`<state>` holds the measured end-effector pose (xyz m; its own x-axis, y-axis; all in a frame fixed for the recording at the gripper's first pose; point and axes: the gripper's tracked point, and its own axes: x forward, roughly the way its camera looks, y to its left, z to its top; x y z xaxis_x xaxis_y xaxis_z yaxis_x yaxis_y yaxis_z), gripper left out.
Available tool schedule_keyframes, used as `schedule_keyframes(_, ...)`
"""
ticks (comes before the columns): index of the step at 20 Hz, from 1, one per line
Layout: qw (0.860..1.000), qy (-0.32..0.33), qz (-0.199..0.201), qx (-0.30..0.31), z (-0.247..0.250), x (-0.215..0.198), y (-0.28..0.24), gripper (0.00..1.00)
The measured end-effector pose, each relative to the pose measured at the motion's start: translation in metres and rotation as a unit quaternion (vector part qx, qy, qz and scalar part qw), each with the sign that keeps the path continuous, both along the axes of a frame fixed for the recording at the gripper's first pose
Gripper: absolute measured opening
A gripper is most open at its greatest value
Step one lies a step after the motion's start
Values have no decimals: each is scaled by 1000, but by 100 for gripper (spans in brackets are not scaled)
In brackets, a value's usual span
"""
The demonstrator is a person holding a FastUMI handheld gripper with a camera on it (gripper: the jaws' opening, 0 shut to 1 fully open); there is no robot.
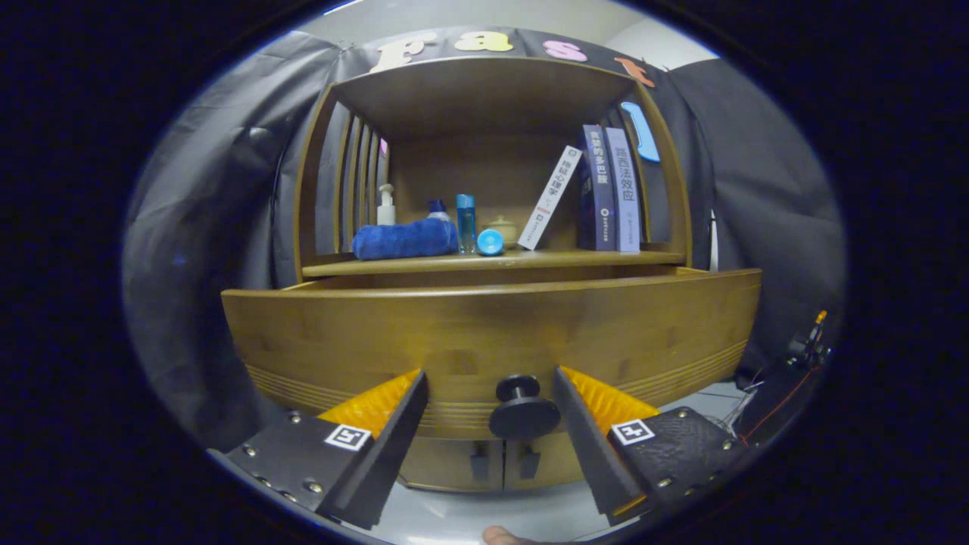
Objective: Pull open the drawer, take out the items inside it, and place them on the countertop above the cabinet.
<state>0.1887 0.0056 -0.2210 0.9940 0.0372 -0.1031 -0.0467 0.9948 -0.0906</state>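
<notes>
Recording booth (cloth-draped), wooden cabinet (492,333), shelved books (609,189), toiletry bottles (465,222)

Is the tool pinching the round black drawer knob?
No, the tool is open, and the drawer knob sits between its two fingers with a gap on each side.

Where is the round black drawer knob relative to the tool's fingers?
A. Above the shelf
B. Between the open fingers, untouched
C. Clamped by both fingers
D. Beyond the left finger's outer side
B: the round black drawer knob sits in the gap of the open tool, neither finger touching it.
</notes>
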Motion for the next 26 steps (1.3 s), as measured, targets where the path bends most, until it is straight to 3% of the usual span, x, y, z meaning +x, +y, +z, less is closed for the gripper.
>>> schedule_keyframes(7,999,-34,3,-24,-3,54,5,99)
schedule_keyframes(23,997,-77,10,-1,-4,94,7,99)
schedule_keyframes(26,998,-59,6,23,-10,100,6,99)
